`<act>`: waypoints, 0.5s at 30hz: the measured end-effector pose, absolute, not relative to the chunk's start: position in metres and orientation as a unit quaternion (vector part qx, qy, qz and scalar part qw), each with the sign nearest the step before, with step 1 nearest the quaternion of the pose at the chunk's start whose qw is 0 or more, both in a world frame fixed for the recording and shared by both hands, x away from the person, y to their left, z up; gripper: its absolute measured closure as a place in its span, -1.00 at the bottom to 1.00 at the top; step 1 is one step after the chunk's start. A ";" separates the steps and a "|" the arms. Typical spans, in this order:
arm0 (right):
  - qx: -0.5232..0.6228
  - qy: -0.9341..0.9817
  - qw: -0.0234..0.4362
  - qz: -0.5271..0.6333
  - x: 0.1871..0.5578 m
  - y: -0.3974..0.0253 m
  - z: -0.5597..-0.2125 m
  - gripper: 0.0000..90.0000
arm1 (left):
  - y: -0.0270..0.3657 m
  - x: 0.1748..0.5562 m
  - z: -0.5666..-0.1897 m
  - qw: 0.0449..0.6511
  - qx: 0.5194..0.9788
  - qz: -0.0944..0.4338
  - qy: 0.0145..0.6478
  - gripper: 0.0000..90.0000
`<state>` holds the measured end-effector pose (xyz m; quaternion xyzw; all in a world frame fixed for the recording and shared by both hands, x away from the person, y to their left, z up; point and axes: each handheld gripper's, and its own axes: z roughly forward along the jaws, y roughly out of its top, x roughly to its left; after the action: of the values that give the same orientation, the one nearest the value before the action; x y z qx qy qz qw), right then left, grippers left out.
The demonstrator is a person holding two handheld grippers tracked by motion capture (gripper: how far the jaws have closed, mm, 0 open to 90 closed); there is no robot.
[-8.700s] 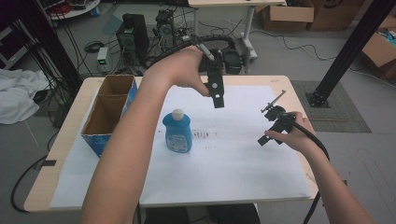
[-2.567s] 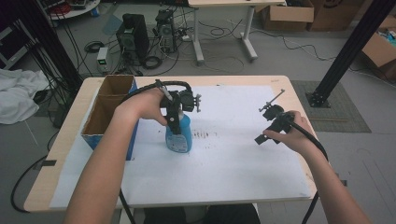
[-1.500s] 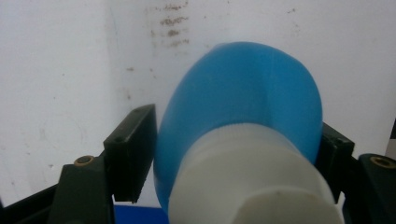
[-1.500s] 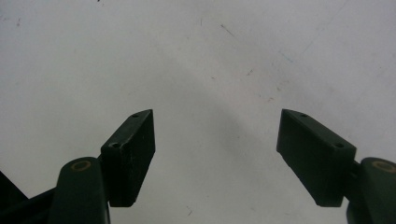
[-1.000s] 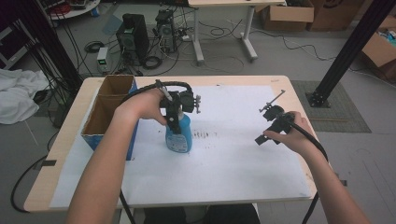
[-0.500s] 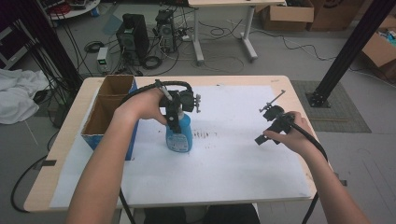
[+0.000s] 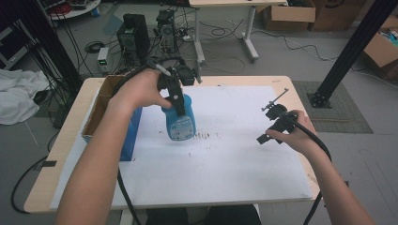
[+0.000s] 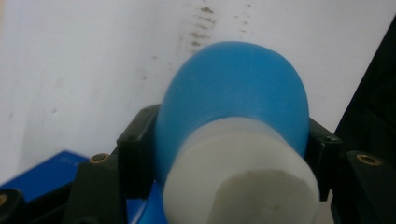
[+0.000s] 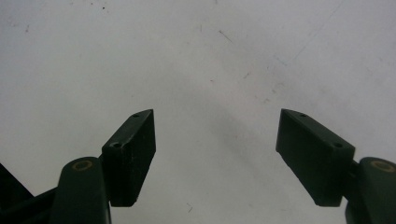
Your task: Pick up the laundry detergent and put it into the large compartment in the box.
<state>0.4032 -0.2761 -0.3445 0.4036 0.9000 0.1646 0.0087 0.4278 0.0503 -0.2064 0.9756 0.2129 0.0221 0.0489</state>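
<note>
Left gripper [image 7: 177,105] clamps the blue bottle [image 7: 180,119].
Right gripper [image 7: 266,136], at the bottle's three o'clock, gapes, holding nothing.

My left gripper [image 7: 176,101] hides the blue plastic bottle's [image 7: 180,123] white cap from above; I can't read its label; the open cardboard box's [image 7: 101,110] contents sit behind the forearm.

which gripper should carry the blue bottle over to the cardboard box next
Left. The left gripper is shut on the blue bottle, near its white cap, right beside the cardboard box. The right gripper is open over the white sheet, far from both.
</note>
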 end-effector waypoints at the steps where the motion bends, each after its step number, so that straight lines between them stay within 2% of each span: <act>1: 0.401 0.901 0.011 0.166 0.403 -0.276 -0.344 -0.36 | 0.052 0.429 -0.200 0.047 0.971 0.022 0.232 -0.19; 10: 0.398 0.902 0.016 0.164 0.401 -0.276 -0.333 -0.36 | 0.081 0.435 -0.150 0.070 0.915 0.030 0.396 -0.18; 15: 0.393 0.905 0.016 0.165 0.401 -0.276 -0.331 -0.37 | 0.109 0.434 -0.119 0.091 0.849 0.030 0.520 -0.18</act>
<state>0.4011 -0.2758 -0.3306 0.3931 0.9045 0.1645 0.0156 0.4342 0.1091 -0.1185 0.8486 0.5203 0.0298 0.0912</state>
